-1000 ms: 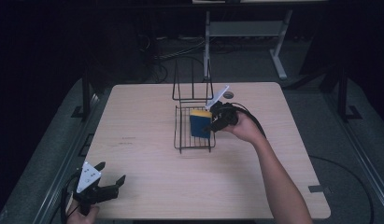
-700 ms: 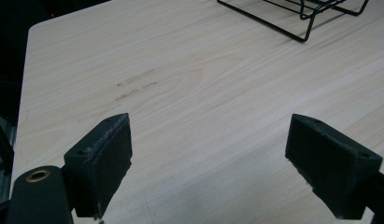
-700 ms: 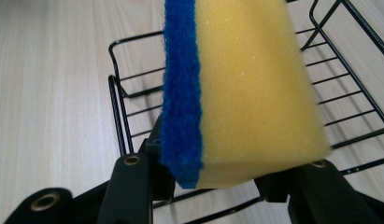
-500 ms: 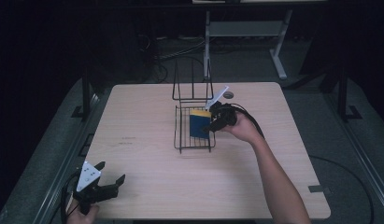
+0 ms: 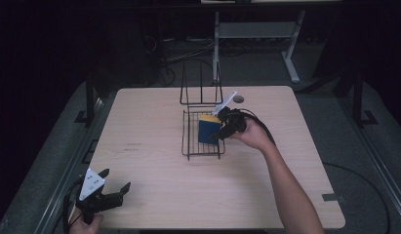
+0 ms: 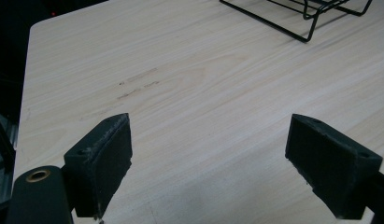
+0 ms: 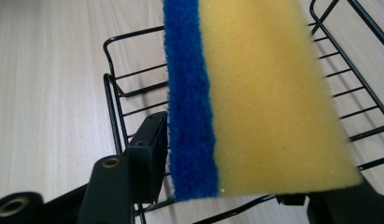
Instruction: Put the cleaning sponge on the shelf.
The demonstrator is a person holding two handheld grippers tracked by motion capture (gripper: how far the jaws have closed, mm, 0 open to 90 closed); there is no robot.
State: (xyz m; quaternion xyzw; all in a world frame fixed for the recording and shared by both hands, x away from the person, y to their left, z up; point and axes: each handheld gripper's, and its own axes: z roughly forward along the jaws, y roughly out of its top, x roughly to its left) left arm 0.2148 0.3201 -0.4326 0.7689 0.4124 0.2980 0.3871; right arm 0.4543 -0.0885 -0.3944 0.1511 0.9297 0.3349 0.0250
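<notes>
A yellow sponge with a blue scouring side (image 5: 207, 129) (image 7: 255, 98) is held over the black wire rack (image 5: 190, 135) (image 7: 116, 93) at the middle of the table. My right gripper (image 5: 222, 130) (image 7: 245, 186) is shut on the sponge, its jaws pressing the blue face and the yellow face. My left gripper (image 5: 112, 195) (image 6: 210, 163) hovers at the table's near left corner, open, with bare wood between its pads (image 6: 108, 154).
A second upright wire frame (image 5: 200, 90) stands behind the rack. A round hole (image 5: 238, 99) sits in the wooden table (image 5: 149, 122) near the far edge. A corner of the rack (image 6: 302, 14) lies far ahead of the left gripper.
The left gripper has drifted slightly toward the table's near edge. The right gripper and sponge stay over the rack, almost unmoved.
</notes>
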